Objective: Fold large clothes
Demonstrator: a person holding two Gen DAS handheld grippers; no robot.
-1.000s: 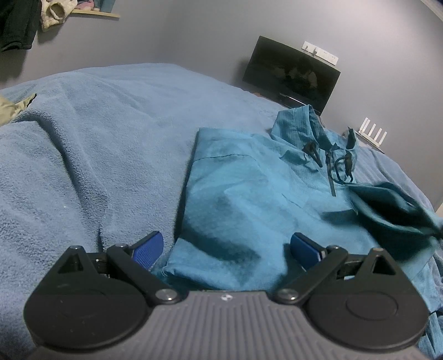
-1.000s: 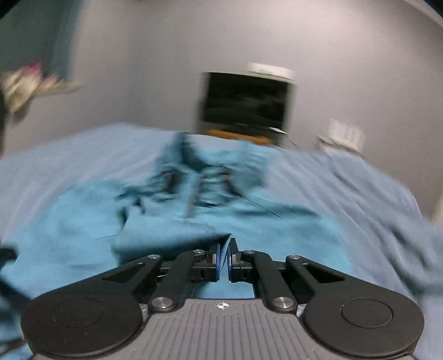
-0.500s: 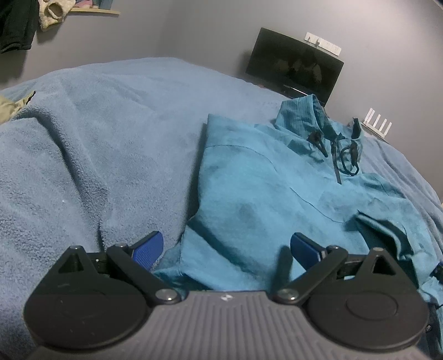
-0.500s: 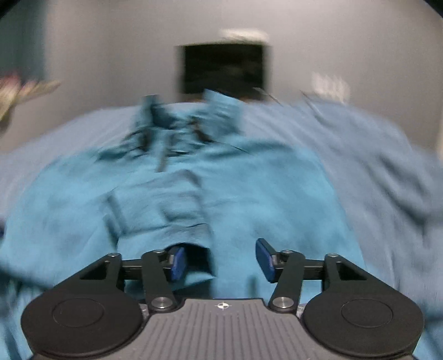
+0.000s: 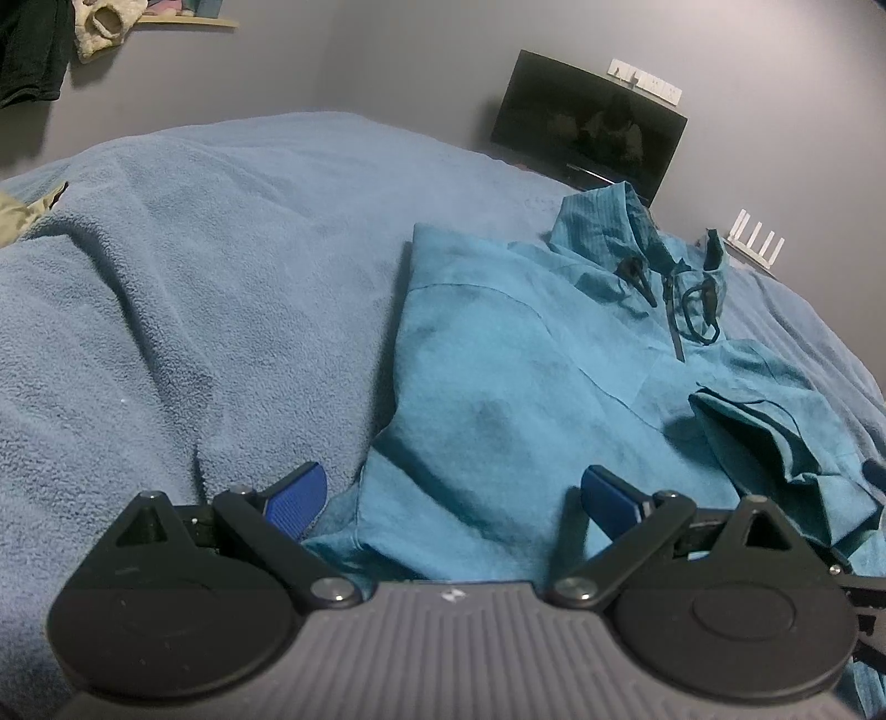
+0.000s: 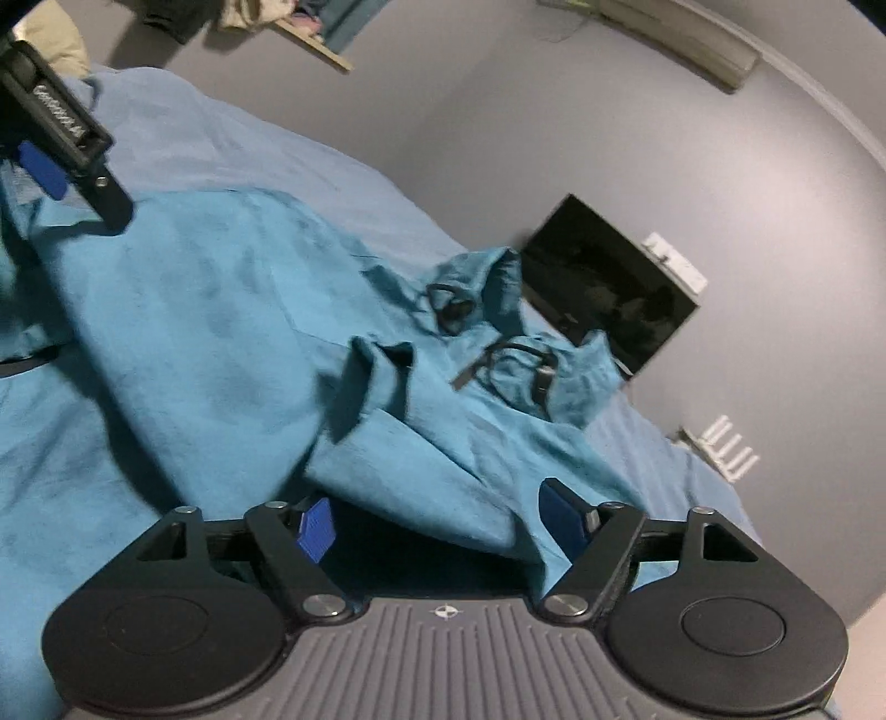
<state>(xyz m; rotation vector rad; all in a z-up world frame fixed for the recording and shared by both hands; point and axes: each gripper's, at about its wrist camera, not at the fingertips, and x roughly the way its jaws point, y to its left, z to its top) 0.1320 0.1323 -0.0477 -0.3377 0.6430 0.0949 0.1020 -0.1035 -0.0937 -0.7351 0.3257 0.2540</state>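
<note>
A teal hooded jacket [image 5: 498,360] lies front-up on a blue fleece blanket [image 5: 194,249], hood and drawcords at the far end. One sleeve [image 5: 775,437] is folded in across its chest. My left gripper [image 5: 451,498] is open low over the jacket's near left corner, with the hem between its jaws and neither pad touching it. My right gripper [image 6: 437,520] is at the jacket's right side and its jaws are opening. A fold of teal cloth [image 6: 443,487] lies between them, unpressed. The folded sleeve's cuff [image 6: 382,382] lies ahead of it, and the left gripper's finger [image 6: 41,169] shows at top left.
A dark screen [image 5: 587,133] and a white router [image 5: 756,243] stand against the grey wall beyond the bed. A shelf with clothes [image 5: 111,16] hangs at top left. An olive cloth [image 5: 22,216] lies at the blanket's left edge.
My right gripper went from shut to wide apart, sank towards the bed and rolled, so its view now tilts. The sleeve it carried has settled across the jacket. The left gripper stayed put.
</note>
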